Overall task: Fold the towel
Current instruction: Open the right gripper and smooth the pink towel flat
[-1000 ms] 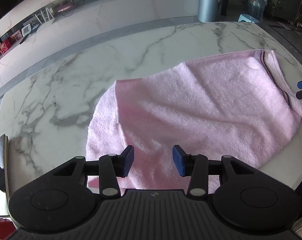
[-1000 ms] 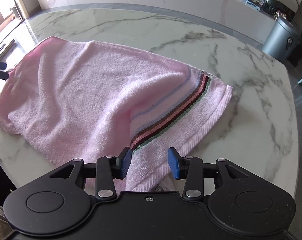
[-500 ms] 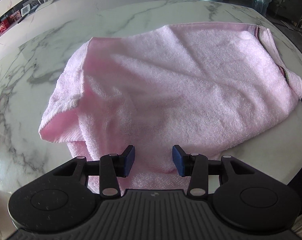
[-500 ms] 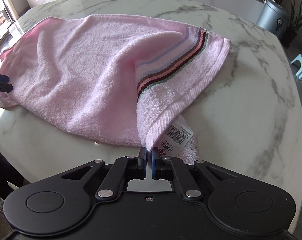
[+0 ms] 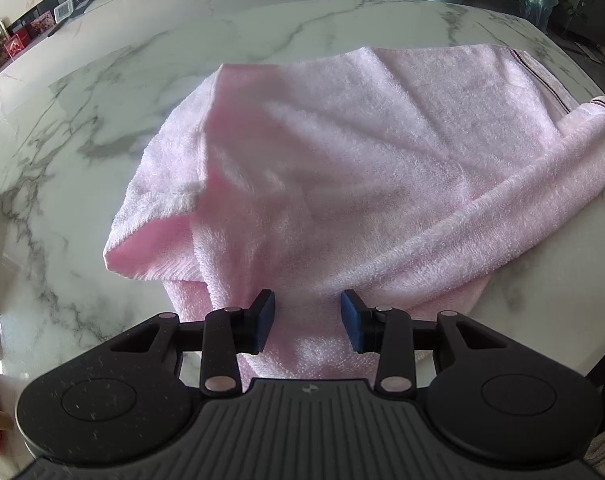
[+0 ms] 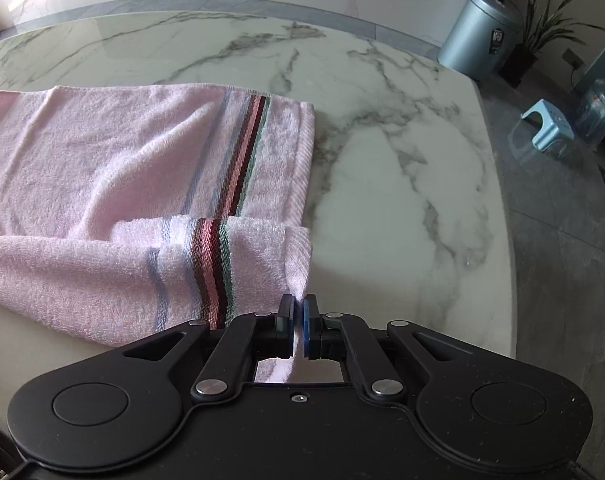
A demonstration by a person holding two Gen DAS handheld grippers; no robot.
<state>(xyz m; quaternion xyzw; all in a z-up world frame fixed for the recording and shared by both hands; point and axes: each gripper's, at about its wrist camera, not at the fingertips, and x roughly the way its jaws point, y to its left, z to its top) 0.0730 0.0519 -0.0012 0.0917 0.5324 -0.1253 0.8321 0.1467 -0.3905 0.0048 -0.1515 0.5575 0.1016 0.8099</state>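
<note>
A pink towel point(image 5: 362, 168) with a striped band lies crumpled on the white marble table point(image 5: 102, 128). My left gripper point(image 5: 307, 322) is open, its blue pads either side of the towel's near edge, which runs between them without being pinched. In the right wrist view the towel point(image 6: 102, 168) shows its striped end. My right gripper point(image 6: 298, 312) is shut on the towel's near striped corner and holds it lifted, folded back over the rest.
A grey metal bin point(image 6: 476, 36), a potted plant point(image 6: 542, 28), a small blue stool point(image 6: 546, 128) and a water bottle point(image 6: 596, 112) stand on the floor past the table's right edge. A long marble counter point(image 5: 222, 4) runs behind the table.
My right gripper closed on the striped corner, then lifted and carried it over the towel. My left gripper stayed open and moved in over the near edge.
</note>
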